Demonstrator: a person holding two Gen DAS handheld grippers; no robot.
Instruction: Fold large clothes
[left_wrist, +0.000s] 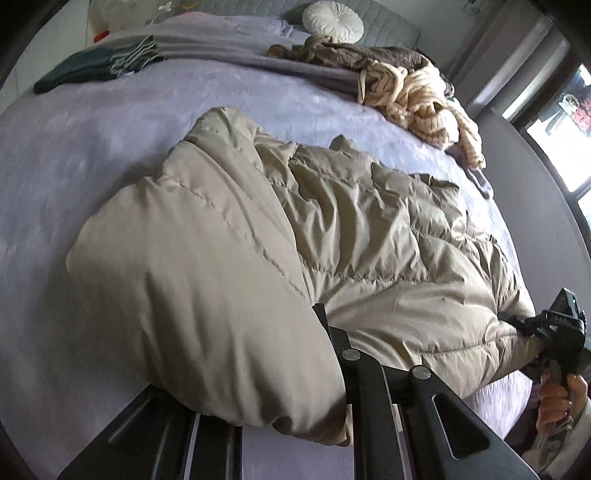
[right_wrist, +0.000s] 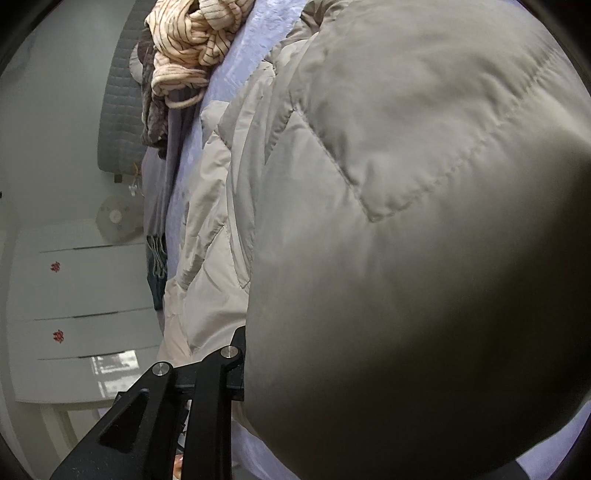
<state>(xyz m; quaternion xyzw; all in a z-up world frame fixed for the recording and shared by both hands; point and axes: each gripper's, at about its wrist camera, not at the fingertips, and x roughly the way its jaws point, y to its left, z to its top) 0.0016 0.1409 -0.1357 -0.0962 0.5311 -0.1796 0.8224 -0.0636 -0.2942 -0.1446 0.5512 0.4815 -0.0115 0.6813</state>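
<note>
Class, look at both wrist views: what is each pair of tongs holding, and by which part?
Both hold the beige puffer jacket at its near edge: left tongs and right tongs, each shut on it.

Bed cover (left_wrist: 92, 155): open lavender surface from 9 to 11 o'clock of the puffer jacket (left_wrist: 332, 229), passable. At 12 o'clock a bare strip lies between the jacket and the folded grey blanket (left_wrist: 229, 44). At 1 o'clock the cream striped knit pile (left_wrist: 417, 92) crowds the bed edge, near the jacket's top. Dark green scarf (left_wrist: 85, 70) sits well apart at 10 o'clock. At 3 o'clock the right gripper (left_wrist: 517, 325) blocks the jacket's edge. Right wrist view: jacket bulk fills most of the frame; white dresser (right_wrist: 81, 295) stands beside the bed.
</note>
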